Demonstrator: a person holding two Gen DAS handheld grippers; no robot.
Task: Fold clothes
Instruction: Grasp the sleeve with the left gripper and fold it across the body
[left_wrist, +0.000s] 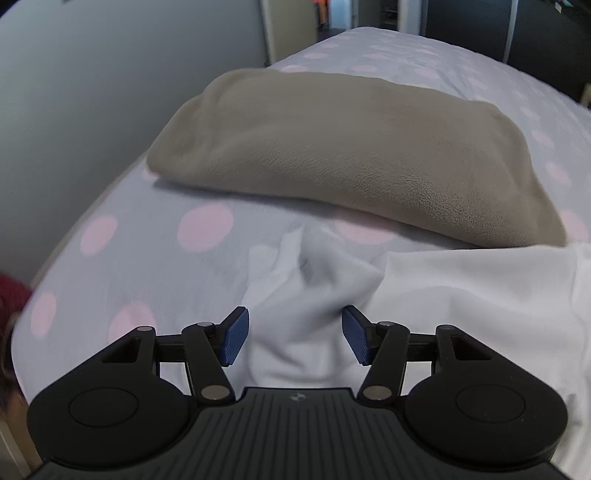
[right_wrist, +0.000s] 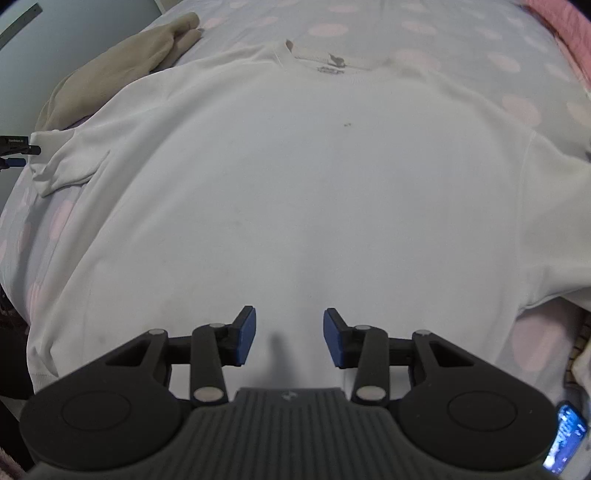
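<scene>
Right wrist | white shirt (right_wrist: 295, 177) flat on bed (right_wrist: 461, 44) | both jaws spread, nothing pinched

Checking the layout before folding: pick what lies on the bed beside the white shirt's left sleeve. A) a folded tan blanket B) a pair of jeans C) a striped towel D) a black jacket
A: the tan blanket lies folded on the dotted bed, next to the shirt.

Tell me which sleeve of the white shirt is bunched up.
The sleeve at the picture's left in the right wrist view, beside the beige folded fabric; the other sleeve lies flat.
</scene>
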